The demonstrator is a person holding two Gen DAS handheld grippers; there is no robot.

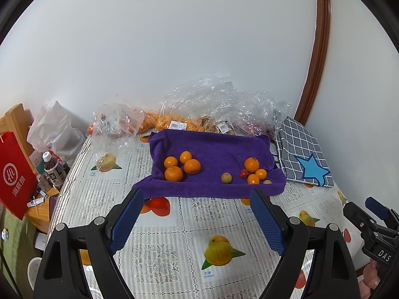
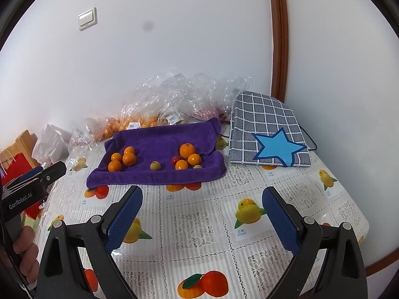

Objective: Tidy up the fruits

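Purple towel (image 1: 214,154), tabletop (image 1: 179,224) centre: four oranges (image 1: 182,167) at 9 o'clock, mixed fruits (image 1: 254,172) at 3, lone yellowish fruit (image 1: 226,178) between. Left gripper (image 1: 197,219), right gripper (image 2: 202,214): fingers apart, empty, over bare cloth at 6 o'clock, off the towel's near edge.

The left gripper (image 1: 197,194) hovers with jaws spread wide just in front of the purple towel (image 1: 214,149), holding nothing. On the towel's left lie four oranges (image 1: 182,167); a greenish fruit (image 1: 226,178) sits mid-towel, and a mixed cluster (image 1: 253,172) sits on its right. Behind the towel lie clear plastic bags (image 1: 212,104).
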